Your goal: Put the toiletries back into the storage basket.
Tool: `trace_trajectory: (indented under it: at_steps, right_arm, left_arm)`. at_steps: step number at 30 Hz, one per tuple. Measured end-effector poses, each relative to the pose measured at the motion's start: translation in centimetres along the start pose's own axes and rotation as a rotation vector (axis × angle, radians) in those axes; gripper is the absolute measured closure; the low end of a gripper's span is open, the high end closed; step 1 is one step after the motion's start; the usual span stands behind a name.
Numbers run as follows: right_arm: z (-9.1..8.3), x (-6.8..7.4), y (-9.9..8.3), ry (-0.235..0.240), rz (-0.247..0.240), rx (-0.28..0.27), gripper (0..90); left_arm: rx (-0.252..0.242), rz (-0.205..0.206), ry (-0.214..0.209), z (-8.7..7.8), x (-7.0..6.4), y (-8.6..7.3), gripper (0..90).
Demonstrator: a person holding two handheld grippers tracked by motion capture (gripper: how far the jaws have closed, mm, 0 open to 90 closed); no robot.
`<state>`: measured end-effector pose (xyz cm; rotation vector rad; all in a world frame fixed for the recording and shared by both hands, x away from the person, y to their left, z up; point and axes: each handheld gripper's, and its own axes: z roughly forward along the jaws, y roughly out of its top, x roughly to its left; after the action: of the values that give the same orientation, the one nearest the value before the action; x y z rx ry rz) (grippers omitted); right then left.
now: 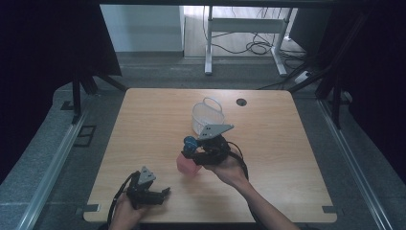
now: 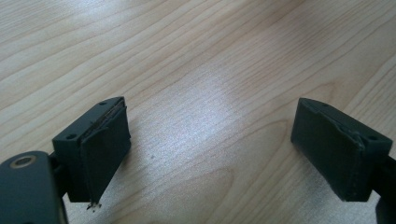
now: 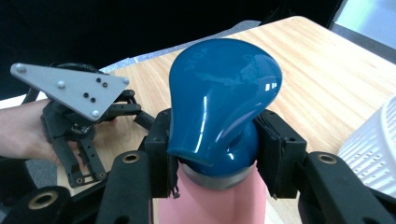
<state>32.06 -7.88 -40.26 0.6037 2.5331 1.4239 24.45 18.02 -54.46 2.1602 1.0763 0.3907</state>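
A glossy blue bulb [image 3: 224, 102] with a grey collar stands on top of a pink block [image 3: 219, 205]. My right gripper [image 3: 215, 154] is shut on the bulb's narrow neck, one pad on each side. From above, the blue bulb [image 1: 190, 142] and pink block [image 1: 187, 165] sit near the table's middle, with the right gripper [image 1: 192, 149] on them. My left gripper [image 1: 162, 194] rests near the front edge, open. Its jaws stand wide apart over bare wood in the left gripper view [image 2: 210, 140].
A white mesh basket [image 1: 208, 116] with a handle stands just behind the right gripper; its wall [image 3: 373, 149] shows at the right. The wooden table [image 1: 143, 120] has a dark cable hole [image 1: 241, 101] at the back. The left gripper [image 3: 79, 112] lies beyond the bulb.
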Motion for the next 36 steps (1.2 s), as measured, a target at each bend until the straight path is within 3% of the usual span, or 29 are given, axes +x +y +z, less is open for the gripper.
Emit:
trace_trajectory:
  at_steps: [21,36]
  right_arm:
    - [-2.1,-3.9,2.3,-0.055,0.051,-0.023,52.7]
    - [-2.6,-6.0,3.5,-0.111,0.063,-0.026,52.7]
  left_arm:
    - [0.0,0.0,0.0,0.0,0.0,0.0,11.4]
    - [0.0,-0.001,0.0,0.0,0.0,0.0,11.4]
